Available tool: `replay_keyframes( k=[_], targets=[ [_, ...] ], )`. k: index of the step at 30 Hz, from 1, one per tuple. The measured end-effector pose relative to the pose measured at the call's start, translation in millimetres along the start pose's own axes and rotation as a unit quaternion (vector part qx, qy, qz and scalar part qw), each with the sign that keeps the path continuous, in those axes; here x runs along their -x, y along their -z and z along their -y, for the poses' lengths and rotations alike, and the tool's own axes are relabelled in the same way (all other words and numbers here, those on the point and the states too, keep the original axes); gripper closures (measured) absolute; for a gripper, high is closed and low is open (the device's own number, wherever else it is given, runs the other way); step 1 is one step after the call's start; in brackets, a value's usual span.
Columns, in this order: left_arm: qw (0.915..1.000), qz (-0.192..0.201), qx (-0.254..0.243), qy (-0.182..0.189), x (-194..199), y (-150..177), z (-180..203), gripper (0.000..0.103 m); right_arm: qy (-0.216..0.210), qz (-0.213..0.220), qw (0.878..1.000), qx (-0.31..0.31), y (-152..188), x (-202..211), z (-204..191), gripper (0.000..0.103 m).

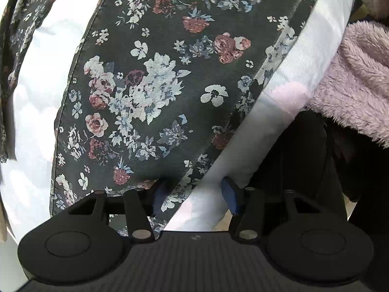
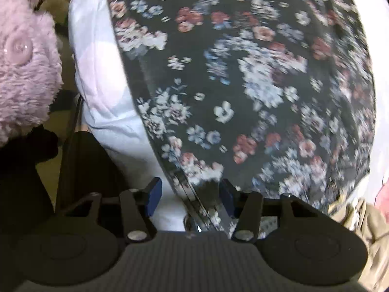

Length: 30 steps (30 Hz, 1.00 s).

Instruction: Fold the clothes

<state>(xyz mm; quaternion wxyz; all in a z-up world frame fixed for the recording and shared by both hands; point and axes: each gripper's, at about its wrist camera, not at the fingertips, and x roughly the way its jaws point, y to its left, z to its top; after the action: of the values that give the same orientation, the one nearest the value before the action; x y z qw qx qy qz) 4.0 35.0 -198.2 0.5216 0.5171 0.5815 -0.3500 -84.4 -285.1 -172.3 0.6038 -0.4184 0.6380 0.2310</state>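
Left gripper (image 1: 194, 194) jaws apart, straddling the edge of the floral garment (image 1: 155, 77), not pinching. Right gripper (image 2: 190, 196) jaws apart too, hem betw. them. Garment lies flat on white bedding (image 2: 97, 56); pink fleece (image 1: 357, 77) beyond.

Both wrist cams look steeply down, close, sharing floral garment (image 1: 155, 92).
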Motion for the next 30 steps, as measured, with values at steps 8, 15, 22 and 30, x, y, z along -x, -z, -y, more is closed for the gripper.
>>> replay_keyframes(
  k=[8,15,22,30],
  targets=[
    [0.9999,0.008,-0.005,-0.004,1.4,6.0,6.1,0.055,0.023,0.000,0.999,0.030,-11.4,-6.9,-13.1,0.093],
    [0.9997,0.015,-0.016,-0.006,2.9,9.4,12.5,0.054,0.033,0.067,0.994,-0.080,5.4,35.5,30.0,0.099],
    [0.9997,0.018,0.002,-0.013,4.8,13.2,14.7,0.072,0.037,0.139,0.966,-0.215,5.0,75.9,78.3,0.099],
    [0.9889,0.050,0.128,-0.057,17.3,28.9,-17.8,0.099,0.051,0.129,0.968,-0.208,-5.4,51.3,91.8,0.099]
  ],
)
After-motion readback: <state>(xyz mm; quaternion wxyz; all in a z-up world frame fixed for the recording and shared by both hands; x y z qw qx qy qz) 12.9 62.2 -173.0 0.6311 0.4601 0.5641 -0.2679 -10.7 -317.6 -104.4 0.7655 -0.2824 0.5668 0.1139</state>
